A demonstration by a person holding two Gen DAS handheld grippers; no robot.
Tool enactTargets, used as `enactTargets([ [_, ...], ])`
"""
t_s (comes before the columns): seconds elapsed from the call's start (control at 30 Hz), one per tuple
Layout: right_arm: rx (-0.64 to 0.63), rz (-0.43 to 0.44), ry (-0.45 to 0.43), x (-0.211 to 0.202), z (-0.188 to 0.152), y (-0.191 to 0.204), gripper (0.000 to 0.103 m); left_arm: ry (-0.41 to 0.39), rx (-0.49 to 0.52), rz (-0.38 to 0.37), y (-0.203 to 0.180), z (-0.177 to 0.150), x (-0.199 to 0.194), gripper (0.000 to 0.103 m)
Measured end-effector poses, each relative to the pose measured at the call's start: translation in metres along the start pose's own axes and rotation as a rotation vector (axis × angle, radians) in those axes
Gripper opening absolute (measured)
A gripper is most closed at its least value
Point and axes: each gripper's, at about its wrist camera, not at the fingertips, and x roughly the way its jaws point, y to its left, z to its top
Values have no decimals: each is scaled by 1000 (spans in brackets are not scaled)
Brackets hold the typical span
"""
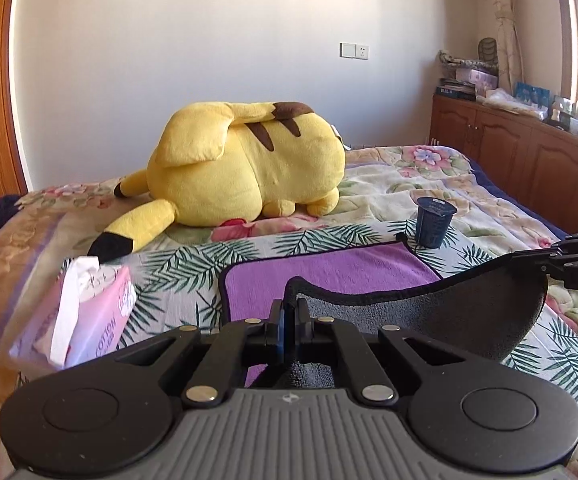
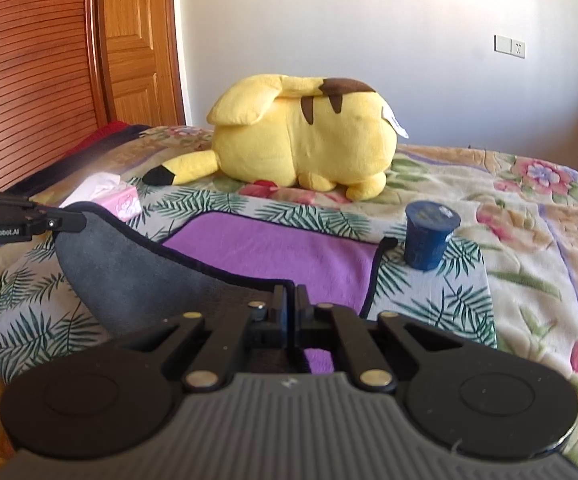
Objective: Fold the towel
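A towel, purple on top (image 1: 329,272) and grey underneath (image 1: 469,316), lies on the bed with a dark hem. My left gripper (image 1: 289,308) is shut on its near left corner and holds it lifted. My right gripper (image 2: 289,296) is shut on the near right corner, also lifted. The near edge hangs between them, its grey underside (image 2: 129,276) showing. The far part of the towel (image 2: 269,248) lies flat. Each gripper shows in the other's view: the right gripper (image 1: 545,266) at the right edge, the left gripper (image 2: 77,222) at the left edge.
A dark blue cup (image 1: 433,222) (image 2: 427,240) stands by the towel's far right corner. A pink tissue pack (image 1: 89,312) (image 2: 117,196) lies to the left. A yellow plush toy (image 1: 249,164) (image 2: 309,140) lies behind. A wooden cabinet (image 1: 529,156) stands right of the bed.
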Motion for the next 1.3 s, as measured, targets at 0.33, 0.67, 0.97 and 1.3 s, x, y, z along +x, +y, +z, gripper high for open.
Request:
enactTargets([
  [0.33, -118, -13, -34, 14, 26, 4, 4, -39, 51, 14, -1, 21, 14, 0],
  [0.67, -146, -40, -91, 23, 50, -5, 4, -51, 48, 51, 8, 41, 28, 0],
  [0.97, -134, -71, -132, 45, 63, -17, 4, -61, 16, 73, 12, 55, 54, 0],
  [1.3, -157, -118, -141, 70, 72, -23, 4, -52, 37, 111, 22, 75, 81, 0],
])
